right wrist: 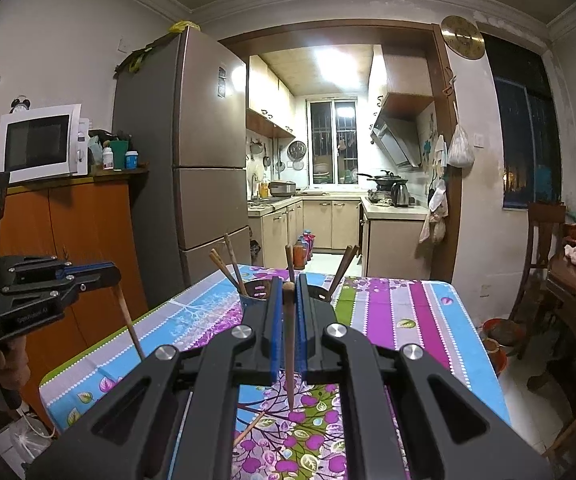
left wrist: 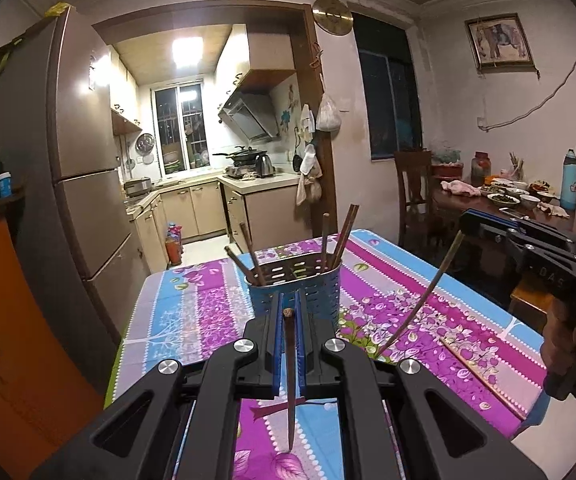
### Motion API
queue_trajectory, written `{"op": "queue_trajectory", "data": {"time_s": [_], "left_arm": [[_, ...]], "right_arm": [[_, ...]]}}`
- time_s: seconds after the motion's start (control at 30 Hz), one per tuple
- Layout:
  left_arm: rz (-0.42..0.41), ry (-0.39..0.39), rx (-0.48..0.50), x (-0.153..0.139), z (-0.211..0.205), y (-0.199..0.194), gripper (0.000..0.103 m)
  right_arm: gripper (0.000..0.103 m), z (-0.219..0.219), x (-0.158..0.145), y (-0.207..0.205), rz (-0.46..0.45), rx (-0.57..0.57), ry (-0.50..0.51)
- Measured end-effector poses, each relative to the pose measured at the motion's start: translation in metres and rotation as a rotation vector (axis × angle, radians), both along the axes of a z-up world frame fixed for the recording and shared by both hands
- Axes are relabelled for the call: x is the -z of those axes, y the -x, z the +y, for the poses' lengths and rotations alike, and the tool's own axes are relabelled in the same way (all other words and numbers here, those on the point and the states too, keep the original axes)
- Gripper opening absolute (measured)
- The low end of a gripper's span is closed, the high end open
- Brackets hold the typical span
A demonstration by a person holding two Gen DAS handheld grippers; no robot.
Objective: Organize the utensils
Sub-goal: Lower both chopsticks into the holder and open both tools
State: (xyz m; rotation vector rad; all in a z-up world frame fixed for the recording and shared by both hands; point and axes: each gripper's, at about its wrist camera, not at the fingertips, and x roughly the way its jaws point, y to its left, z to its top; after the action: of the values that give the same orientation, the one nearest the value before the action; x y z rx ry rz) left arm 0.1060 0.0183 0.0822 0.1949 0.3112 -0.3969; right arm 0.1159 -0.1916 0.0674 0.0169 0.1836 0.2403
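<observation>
Each claw was clamped on one chopstick: left claw (left wrist: 287,314), right claw (right wrist: 288,286). Ahead of both stood the holder (left wrist: 294,280), already bearing several chopsticks. One more chopstick (left wrist: 482,378) lay on the worktop (left wrist: 192,308), right of the left claw, probably still to collect.

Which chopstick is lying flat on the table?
The pale chopstick near the table's right edge lies flat on the cloth. The others stand in the holder or are held by a gripper.

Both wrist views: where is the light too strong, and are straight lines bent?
Left wrist view: kitchen ceiling lamp blown out; fridge edge bows. Right wrist view: same lamp glares; door frame curves, corners vignette black.
</observation>
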Motion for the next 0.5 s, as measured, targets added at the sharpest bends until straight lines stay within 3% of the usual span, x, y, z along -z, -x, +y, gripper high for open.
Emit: {"op": "queue_trajectory", "data": {"time_s": [0.17, 0.5], "left_arm": [[-0.023, 0.012, 0.043, -0.016, -0.009, -0.01, 0.007], [-0.155, 0.069, 0.085, -0.091, -0.039, -0.053, 0.007]], "right_arm": [[0.005, -0.004, -0.015, -0.013, -0.018, 0.0, -0.007], [0.005, -0.012, -0.07, -0.046, -0.124, 0.037, -0.03]]}}
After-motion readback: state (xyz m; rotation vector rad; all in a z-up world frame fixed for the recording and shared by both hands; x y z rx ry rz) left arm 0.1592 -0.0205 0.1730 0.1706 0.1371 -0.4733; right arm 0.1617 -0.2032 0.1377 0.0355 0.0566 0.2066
